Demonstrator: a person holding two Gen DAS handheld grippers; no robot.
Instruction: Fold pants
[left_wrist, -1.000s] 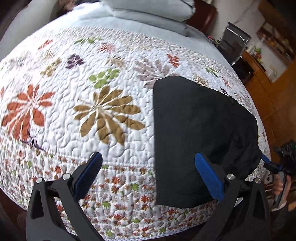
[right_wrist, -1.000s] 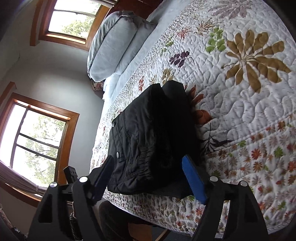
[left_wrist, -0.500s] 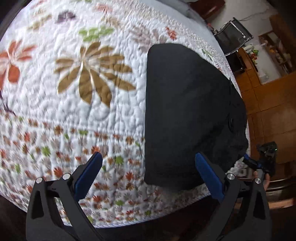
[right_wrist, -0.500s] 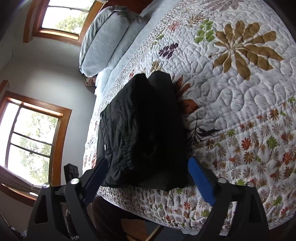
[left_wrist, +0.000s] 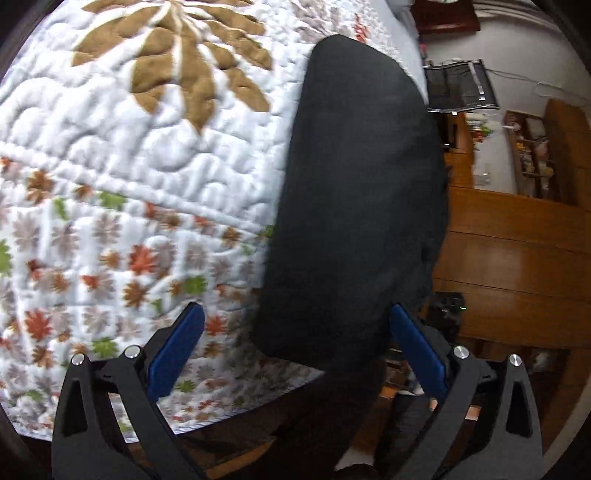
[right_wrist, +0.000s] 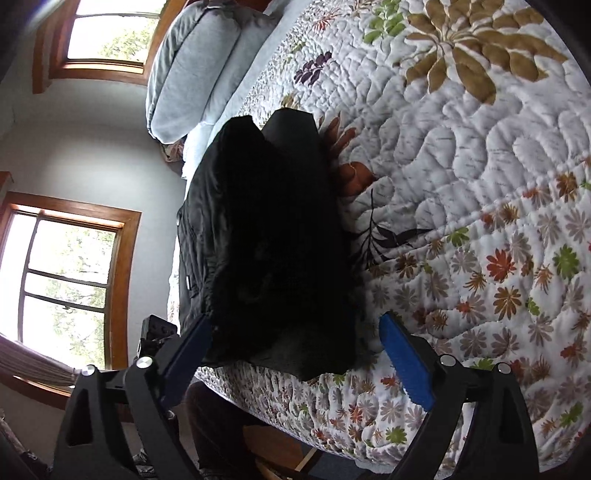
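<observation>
Bedding fills both my views: a floral quilt (left_wrist: 147, 155) over the bed, grey pillows (right_wrist: 192, 66) at its head. Black pants (left_wrist: 354, 192), folded into a thick bundle, lie at the bed's near edge, by a corner. My left gripper (left_wrist: 295, 347) tilts down at them, jaws apart, nothing clamped. My right gripper (right_wrist: 295, 347) has just been opening; its jaws straddle the bundle's near end without pressing. Two windows (right_wrist: 66, 273) sit beyond.
</observation>
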